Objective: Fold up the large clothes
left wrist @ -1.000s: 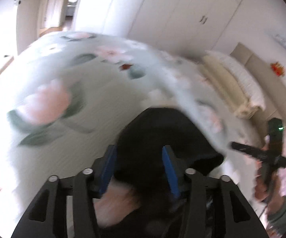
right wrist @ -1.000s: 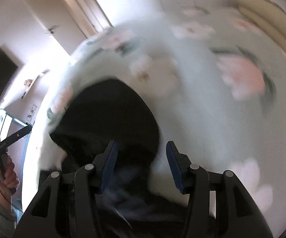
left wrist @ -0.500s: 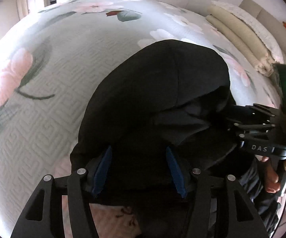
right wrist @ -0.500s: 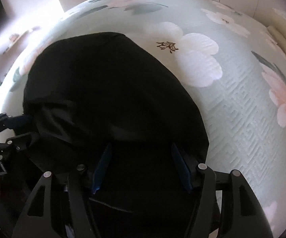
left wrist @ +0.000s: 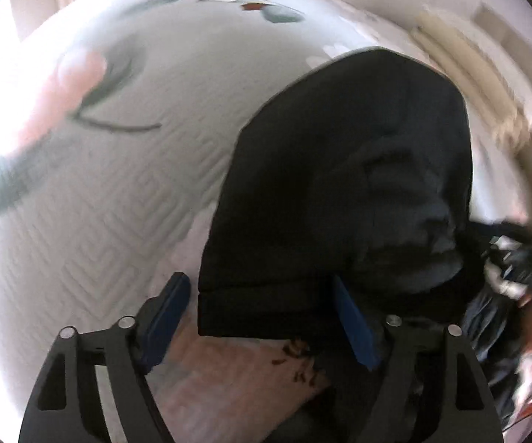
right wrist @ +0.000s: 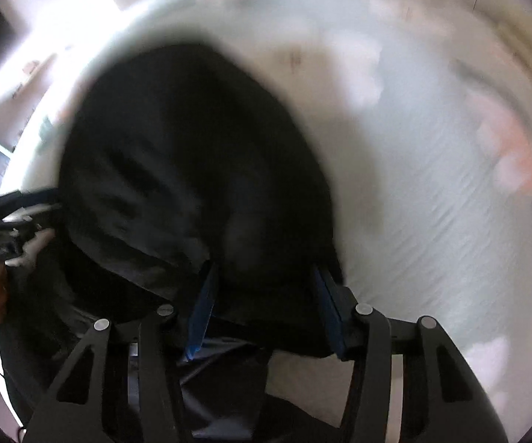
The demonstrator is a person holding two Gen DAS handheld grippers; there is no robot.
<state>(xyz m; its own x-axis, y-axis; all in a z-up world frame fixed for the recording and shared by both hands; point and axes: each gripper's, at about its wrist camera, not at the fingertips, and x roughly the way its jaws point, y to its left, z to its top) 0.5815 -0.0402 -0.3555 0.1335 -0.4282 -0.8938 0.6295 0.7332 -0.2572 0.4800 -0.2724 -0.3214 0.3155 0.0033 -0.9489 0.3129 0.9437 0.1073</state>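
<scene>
The black garment point(left wrist: 343, 184) is soft matt cloth, thick and faintly ribbed at its folded hem near the bottom centre of the left wrist view; lower in the right wrist view a thinner layer looks slightly shiny. The bedspread point(left wrist: 110, 199) filling the left of the frame is quilted cloth with a raised geometric stitch and printed flowers. The left gripper point(left wrist: 262, 323) is matt black plastic with small bright metal pins and smooth blue pads point(left wrist: 168, 317).
</scene>
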